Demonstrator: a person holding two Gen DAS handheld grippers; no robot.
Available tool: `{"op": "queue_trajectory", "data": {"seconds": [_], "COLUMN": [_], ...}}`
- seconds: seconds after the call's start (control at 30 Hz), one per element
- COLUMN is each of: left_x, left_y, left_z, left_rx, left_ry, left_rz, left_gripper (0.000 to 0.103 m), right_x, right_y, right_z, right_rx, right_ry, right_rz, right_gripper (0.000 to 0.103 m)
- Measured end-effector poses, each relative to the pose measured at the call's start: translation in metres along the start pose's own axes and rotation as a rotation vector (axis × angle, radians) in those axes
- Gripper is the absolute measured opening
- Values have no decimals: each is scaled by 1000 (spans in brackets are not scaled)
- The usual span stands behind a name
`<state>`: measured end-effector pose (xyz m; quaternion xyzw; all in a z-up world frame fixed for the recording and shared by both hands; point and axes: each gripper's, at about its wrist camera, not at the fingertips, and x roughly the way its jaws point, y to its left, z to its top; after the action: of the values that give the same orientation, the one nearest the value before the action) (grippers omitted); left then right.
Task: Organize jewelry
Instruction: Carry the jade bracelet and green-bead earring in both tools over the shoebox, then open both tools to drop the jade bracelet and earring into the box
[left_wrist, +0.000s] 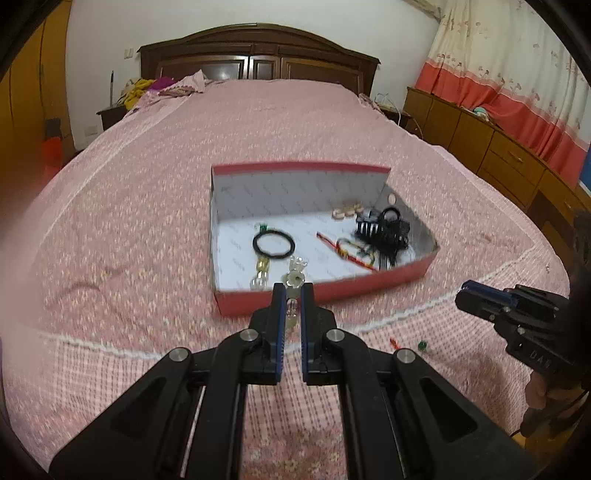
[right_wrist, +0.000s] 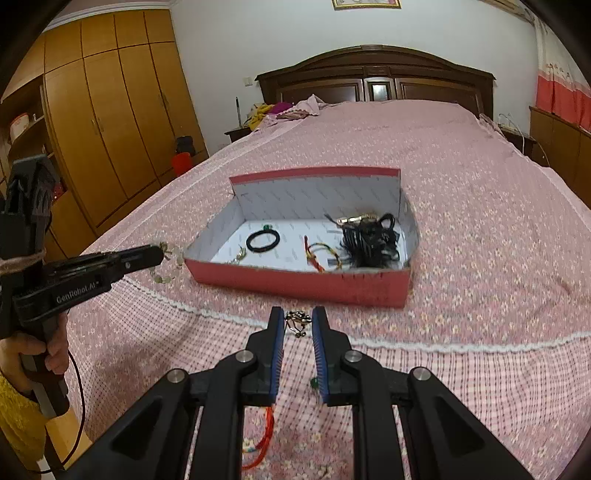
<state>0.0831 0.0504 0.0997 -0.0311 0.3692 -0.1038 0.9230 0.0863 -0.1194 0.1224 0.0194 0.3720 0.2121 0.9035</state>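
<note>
A red box (left_wrist: 369, 282) with a white inside lies open on the pink bedspread; it also shows in the right wrist view (right_wrist: 295, 282). In it lie a black ring (left_wrist: 273, 243), a red and yellow cord bracelet (left_wrist: 351, 251) and black hair clips (left_wrist: 386, 230). My left gripper (left_wrist: 293, 295) is shut on a pale bead bracelet (left_wrist: 293, 280) at the box's near wall; the bracelet hangs from it in the right wrist view (right_wrist: 168, 266). My right gripper (right_wrist: 298, 325) is open over the bedspread, with a small dark metal piece (right_wrist: 297, 321) between its fingertips.
An orange cord (right_wrist: 264, 439) and a small green bead (right_wrist: 314, 384) lie on the bedspread under the right gripper. A dark headboard (left_wrist: 258, 55) stands at the far end. Wooden wardrobes (right_wrist: 110, 129) stand left and a low cabinet (left_wrist: 498, 147) right.
</note>
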Motion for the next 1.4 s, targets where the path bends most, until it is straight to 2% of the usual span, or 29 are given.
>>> {"op": "queue_trajectory", "data": {"seconds": [0.27, 0.5, 0.67, 0.9, 1.27, 1.33, 1.4], "left_x": [16, 46, 74, 102, 117, 118, 120], "left_y": [-4, -19, -21, -9, 0, 2, 3], "left_z": [34, 46, 41, 26, 16, 15, 14], "left_rx": [8, 0, -19, -37, -20, -29, -36], "left_ry": [-6, 17, 68, 134, 146, 151, 162], "left_rz": [-27, -47, -41, 10, 90, 99, 105], "left_gripper": [0, 0, 0, 0, 0, 0, 1], "right_x": [10, 34, 60, 95, 115, 115, 114], "right_y": [-1, -8, -14, -23, -27, -27, -26], "right_z": [31, 51, 54, 51, 48, 48, 49], "right_rx": [-21, -21, -16, -5, 7, 6, 6], "right_ry": [-23, -4, 44, 112, 162, 162, 158], "right_rz": [0, -11, -25, -51, -74, -80, -85], "right_gripper": [17, 17, 17, 17, 18, 20, 36]}}
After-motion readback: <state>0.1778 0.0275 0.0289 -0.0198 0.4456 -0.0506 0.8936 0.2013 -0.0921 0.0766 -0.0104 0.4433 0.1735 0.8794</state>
